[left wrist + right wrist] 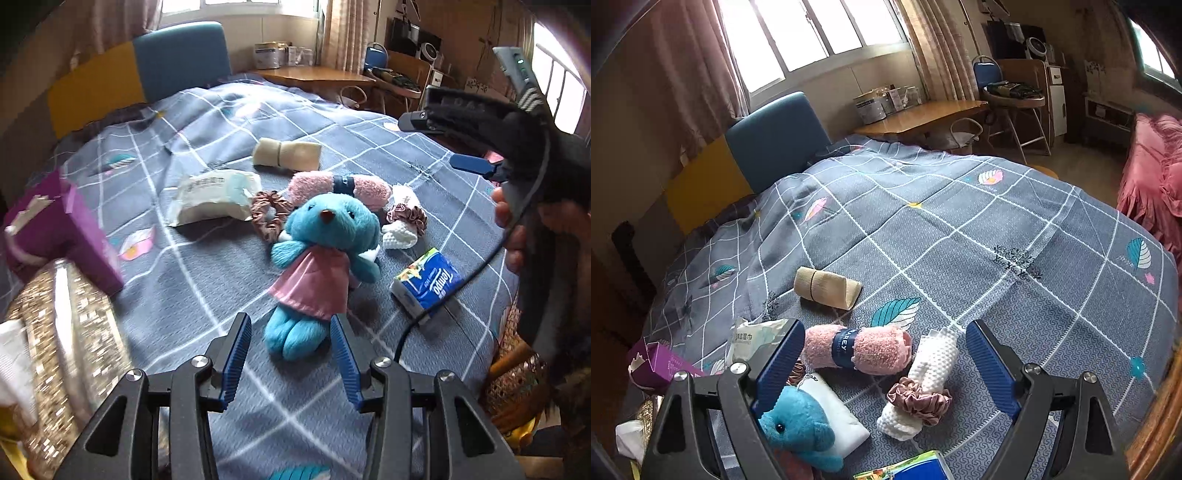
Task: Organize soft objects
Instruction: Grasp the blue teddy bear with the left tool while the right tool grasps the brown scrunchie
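Observation:
A blue plush toy (321,254) in a pink dress lies on the grey checked bedspread (207,288). My left gripper (293,354) is open, its blue fingers either side of the toy's feet, just short of them. A pink rolled towel (340,188), a white knitted roll (400,229) with a scrunchie (408,216), a brown scrunchie (267,214), a beige roll (286,153) and a wet-wipe pack (214,197) lie behind. My right gripper (886,365) is open and empty, above the pink towel (857,350) and white roll (923,391); the toy (799,428) shows lower left.
A blue Tempo tissue pack (428,282) lies right of the toy. A purple box (55,229) and a glittery gold container (62,350) stand at the left. A blue and yellow headboard, a wooden desk (923,112) and chairs lie beyond the bed.

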### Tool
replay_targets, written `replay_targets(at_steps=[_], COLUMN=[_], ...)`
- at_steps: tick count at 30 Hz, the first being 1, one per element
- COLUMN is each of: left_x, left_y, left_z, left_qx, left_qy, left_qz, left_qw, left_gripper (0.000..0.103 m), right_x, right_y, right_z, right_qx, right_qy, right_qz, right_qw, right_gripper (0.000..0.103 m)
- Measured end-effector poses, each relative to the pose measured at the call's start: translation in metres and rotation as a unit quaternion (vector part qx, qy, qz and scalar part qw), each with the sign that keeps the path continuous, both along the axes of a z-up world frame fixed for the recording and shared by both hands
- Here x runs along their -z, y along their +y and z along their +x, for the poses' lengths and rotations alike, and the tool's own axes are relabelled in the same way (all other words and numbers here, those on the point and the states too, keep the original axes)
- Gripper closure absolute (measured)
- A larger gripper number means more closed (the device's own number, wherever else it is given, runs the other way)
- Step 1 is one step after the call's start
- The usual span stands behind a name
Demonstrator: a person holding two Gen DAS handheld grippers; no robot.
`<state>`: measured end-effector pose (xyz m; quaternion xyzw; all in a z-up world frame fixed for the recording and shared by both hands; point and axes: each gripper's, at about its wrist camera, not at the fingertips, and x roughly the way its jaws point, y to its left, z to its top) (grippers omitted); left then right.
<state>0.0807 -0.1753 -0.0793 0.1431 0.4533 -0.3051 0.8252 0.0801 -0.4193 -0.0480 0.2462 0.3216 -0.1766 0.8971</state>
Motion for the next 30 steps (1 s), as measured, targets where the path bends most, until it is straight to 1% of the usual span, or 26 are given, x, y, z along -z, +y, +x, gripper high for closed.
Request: replay_targets(at_steps=[1,2,3,5,8,10,11,12,14,15,16,17,18,19,20,21,23,26,28,30], left_x=[0.004,0.008,0.012,0.020,0.031,0.037,0.041,0.044,0.046,0.047,0.050,0.052,0.054,0.054,0.053,0.052,0.047,0.038,0.032,0.029], left_y=[-0.005,-0.010,-0.016,-0.027,-0.043,-0.052,-0.056,-0.059,-0.058,-0.057,-0.055,-0.052,-0.046,-0.041,-0.038,-0.034,-0.025,-0.003,0.011,0.023], left_z=[0.004,0.008,0.012,0.020,0.027,0.030,0.032,0.035,0.040,0.042,0.046,0.048,0.050,0.051,0.051,0.049,0.045,0.036,0.026,0.018], left_qx=[0.008,0.011,0.017,0.025,0.035,0.045,0.047,0.044,0.038,0.039,0.037,0.032,0.029,0.027,0.024,0.023,0.015,-0.018,-0.025,-0.031], left_qy=[0.009,0.013,0.017,0.030,0.035,0.033,0.038,0.046,0.047,0.053,0.067,0.077,0.091,0.100,0.101,0.099,0.093,0.093,0.086,0.095], left_qz=[-0.001,-0.004,-0.010,-0.016,-0.022,-0.018,-0.013,-0.013,-0.023,-0.028,-0.037,-0.046,-0.063,-0.074,-0.077,-0.082,-0.089,-0.106,-0.116,-0.132], left_qw=[0.9999,0.9998,0.9997,0.9991,0.9985,0.9983,0.9981,0.9979,0.9979,0.9975,0.9964,0.9955,0.9934,0.9918,0.9916,0.9914,0.9915,0.9898,0.9893,0.9862], left_gripper=[0.058,0.055,0.046,0.039,0.034,0.026,0.020,0.020,0.020,0.022,0.029,0.050,0.057,0.060,0.066,0.068,0.070,0.070,0.068,0.067], right_x=[0.001,0.001,0.002,0.004,0.006,0.008,0.009,0.010,0.012,0.012,0.013,0.013,0.013,0.014,0.014,0.014,0.013,0.014,0.017,0.019], right_y=[0.000,0.000,-0.001,-0.002,-0.005,-0.006,-0.006,-0.007,-0.008,-0.008,-0.008,-0.008,-0.007,-0.007,-0.006,-0.005,-0.002,0.003,0.009,0.018], right_z=[0.000,0.000,0.000,0.001,0.001,0.002,0.003,0.003,0.004,0.004,0.005,0.005,0.006,0.007,0.008,0.009,0.010,0.012,0.016,0.020], right_qx=[-0.001,-0.001,-0.001,-0.001,-0.002,-0.003,-0.003,-0.002,-0.002,-0.003,-0.003,-0.003,-0.004,-0.006,-0.008,-0.010,-0.016,-0.032,-0.055,-0.080], right_qy=[0.001,0.002,0.003,0.005,0.007,0.011,0.013,0.015,0.018,0.019,0.021,0.022,0.022,0.023,0.024,0.025,0.026,0.031,0.039,0.048], right_qz=[0.003,0.005,0.008,0.015,0.028,0.033,0.036,0.038,0.042,0.043,0.043,0.041,0.041,0.040,0.039,0.035,0.028,0.023,0.029,0.025], right_qw=[1.000,1.000,1.000,1.000,1.000,0.999,0.999,0.999,0.999,0.999,0.999,0.999,0.999,0.999,0.999,0.999,0.999,0.999,0.997,0.995], right_gripper=[0.013,0.013,0.013,0.013,0.013,0.013,0.013,0.013,0.013,0.013,0.013,0.013,0.013,0.013,0.013,0.013,0.013,0.013,0.014,0.014])
